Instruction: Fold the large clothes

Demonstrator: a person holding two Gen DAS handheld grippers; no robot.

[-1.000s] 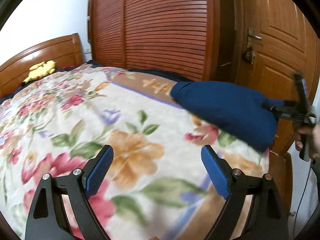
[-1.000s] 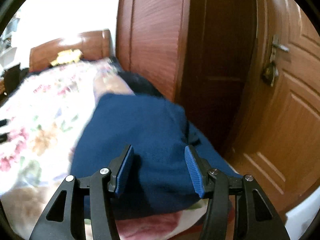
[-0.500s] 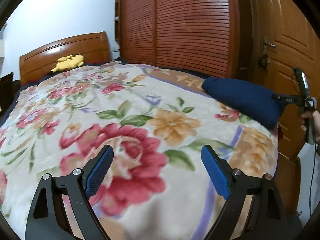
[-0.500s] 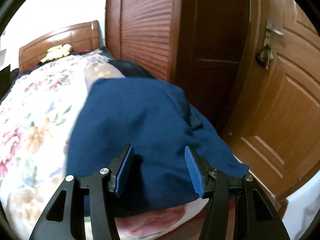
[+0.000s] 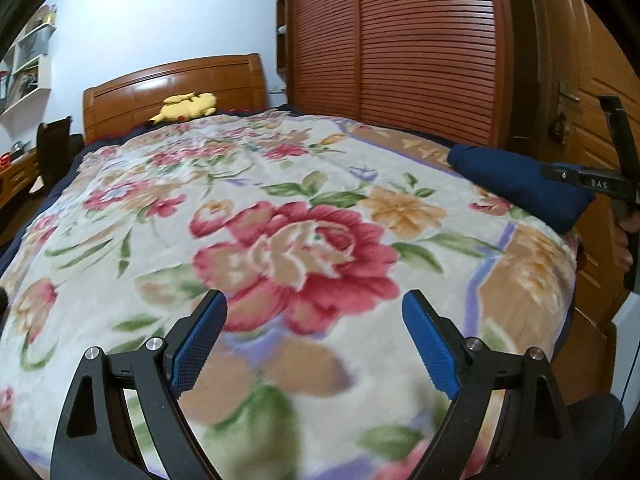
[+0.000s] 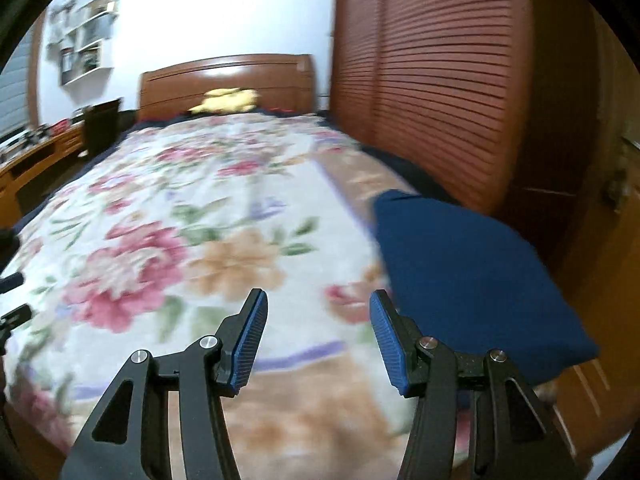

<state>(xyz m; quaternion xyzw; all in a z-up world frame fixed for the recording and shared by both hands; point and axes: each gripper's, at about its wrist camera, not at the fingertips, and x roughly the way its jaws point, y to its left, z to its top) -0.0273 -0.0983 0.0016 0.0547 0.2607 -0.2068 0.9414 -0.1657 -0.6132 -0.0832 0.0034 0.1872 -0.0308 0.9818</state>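
Bed [image 5: 100, 208] first: it fills both views under a floral blanket [image 5: 288, 248], with a wooden headboard [image 5: 172, 92] and a yellow plush toy [image 5: 186, 106] at the far end. The louvred wardrobe [image 5: 420, 48] and a door [image 5: 592, 128] stand along the right side.

The task's thing, a dark blue garment [image 6: 460, 264], lies as a compact bundle on the right edge of the bed near its foot, partly over the corner. It looks already folded, though I cannot see its layers.

The left gripper [image 5: 314, 340] hangs over the middle of the blanket with its fingers spread wide and nothing between them. The right gripper [image 6: 318, 340] is just left of the bundle, its fingers parted about half way and also empty; the garment is beside it, not inside.

If the bundle needs one more fold or tidying, I think it is best to pull it from the corner toward the middle of the bed, so it cannot slide off, and to pinch the edge with both grippers well apart.

The only readable writing is "DAS", white on the black frame of the right gripper in the left view.
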